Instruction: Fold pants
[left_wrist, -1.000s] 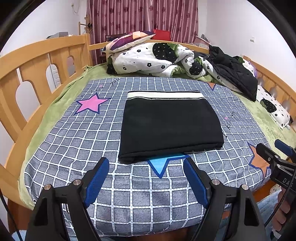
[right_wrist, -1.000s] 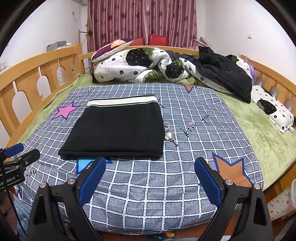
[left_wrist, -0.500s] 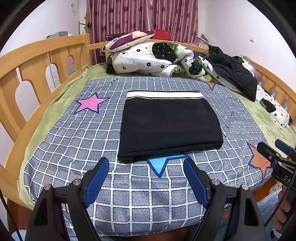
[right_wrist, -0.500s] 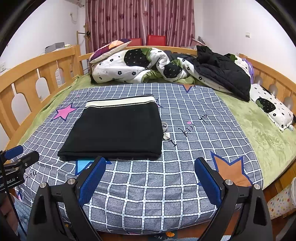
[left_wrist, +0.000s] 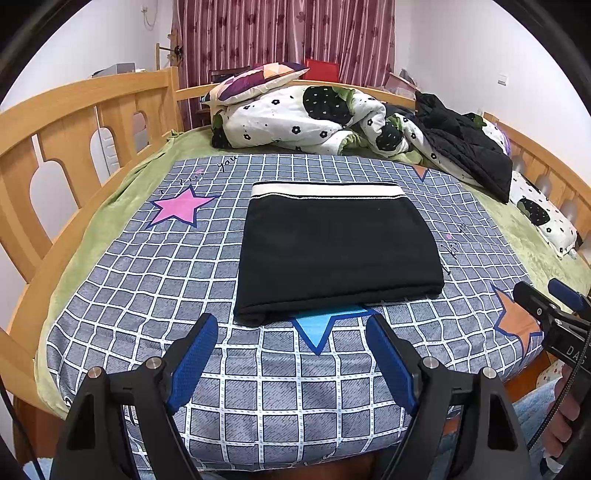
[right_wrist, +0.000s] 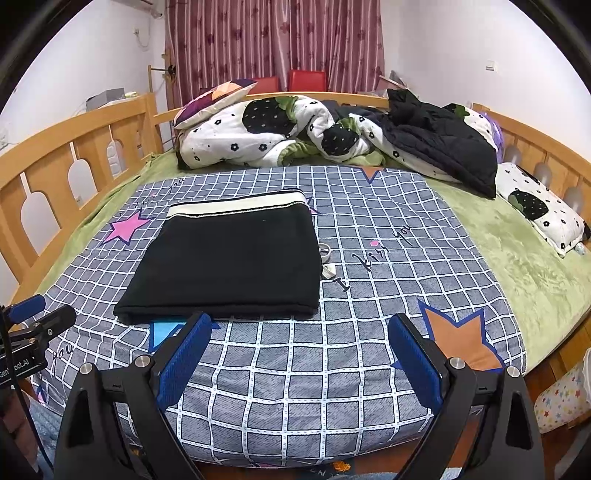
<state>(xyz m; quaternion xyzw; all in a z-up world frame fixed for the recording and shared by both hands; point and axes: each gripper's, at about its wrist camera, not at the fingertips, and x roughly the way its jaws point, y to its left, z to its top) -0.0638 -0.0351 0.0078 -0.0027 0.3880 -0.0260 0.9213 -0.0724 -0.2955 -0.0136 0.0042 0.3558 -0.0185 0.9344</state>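
Pants (left_wrist: 338, 251): black, folded into flat rectangle, pale waistband at far edge, lying on checked bedsheet (left_wrist: 258, 387). Likely soft, light, limp; best gripped at near corners. Left tool (left_wrist: 295, 354), right tool (right_wrist: 301, 354): both wide open, empty, hovering short of pants.

You've got one pair of folded black pants (left_wrist: 338, 247) on the checked sheet (left_wrist: 155, 280), and two grippers: left gripper (left_wrist: 291, 354) and right gripper (right_wrist: 299, 354). Stars on the sheet: I count four, meaning pink (left_wrist: 183, 210), blue (left_wrist: 317, 328), and two orange (right_wrist: 460, 341) (one mostly tucked under the bedding). One black jacket (right_wrist: 443, 147), one flowered quilt (right_wrist: 251, 140), two red chairs (right_wrist: 306, 79), probably, since they're half hidden.
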